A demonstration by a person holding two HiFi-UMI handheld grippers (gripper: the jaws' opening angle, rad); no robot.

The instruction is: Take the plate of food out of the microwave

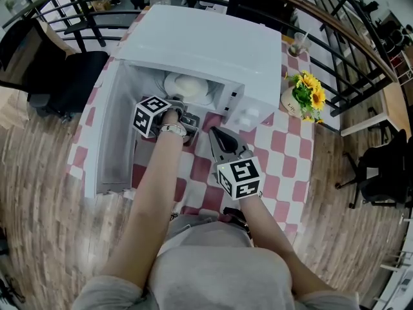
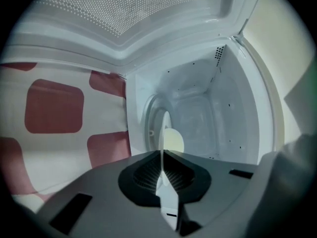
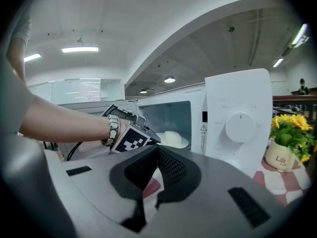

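Worktop (image 1: pixel 284 148): covered with a red-and-white checked cloth; it carries the microwave and a flower pot.
Microwave (image 1: pixel 213 50): white, standing at the middle of the worktop, its cavity open toward the person; two knobs sit on the panel at the cavity's right.
Door (image 1: pixel 111 131): swung fully open to the left of the cavity; its dotted screen shows at the top of the left gripper view.
Plate (image 1: pixel 193 88): white, inside the microwave cavity near the front opening. The left gripper view shows it edge-on, with its near rim running between the pads.
Left claw (image 1: pixel 177 103): reached into the mouth of the cavity, jaws pressed onto the near rim of the plate and pinching it.
Right claw (image 1: pixel 216 134): held over the worktop just in front of the microwave's knob panel, apart from the plate. Its jaws meet at the tips with nothing between them.
Flower pot (image 1: pixel 288 102): pale, holding yellow flowers, just beside the microwave's right side.
Food (image 1: pixel 187 82): a pale rounded mound on the middle of the plate.
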